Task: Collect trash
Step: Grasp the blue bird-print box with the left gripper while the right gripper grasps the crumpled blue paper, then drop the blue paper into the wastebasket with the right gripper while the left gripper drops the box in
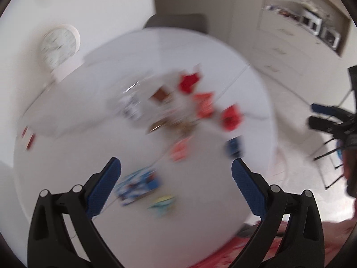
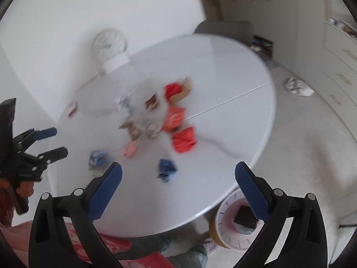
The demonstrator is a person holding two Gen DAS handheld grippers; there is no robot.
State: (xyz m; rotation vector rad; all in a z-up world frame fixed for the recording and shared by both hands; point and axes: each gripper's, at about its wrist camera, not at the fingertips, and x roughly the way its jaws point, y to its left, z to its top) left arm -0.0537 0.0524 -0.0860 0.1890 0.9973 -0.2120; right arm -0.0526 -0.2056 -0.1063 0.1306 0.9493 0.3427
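Note:
Both views are blurred by motion. A round white table (image 1: 200,51) (image 2: 234,71) holds scattered trash: red wrappers (image 1: 231,117) (image 2: 184,139), an orange-red packet (image 2: 174,117), a blue wrapper (image 2: 166,167) (image 1: 233,147), a blue and white packet (image 1: 138,184) (image 2: 97,156), a pink scrap (image 2: 130,149), crumpled foil (image 2: 123,105). My left gripper (image 1: 176,167) is open and empty above the table's near side. My right gripper (image 2: 178,172) is open and empty above the near right edge. Each gripper shows in the other's view (image 2: 50,141) (image 1: 319,114).
A white bin (image 2: 236,225) with a dark item inside stands on the floor under the table's near right edge. A second white bin (image 1: 60,44) stands beyond the table's far left. A crumpled paper (image 2: 297,87) lies on the floor at the right. A grey chair (image 1: 176,22) stands behind.

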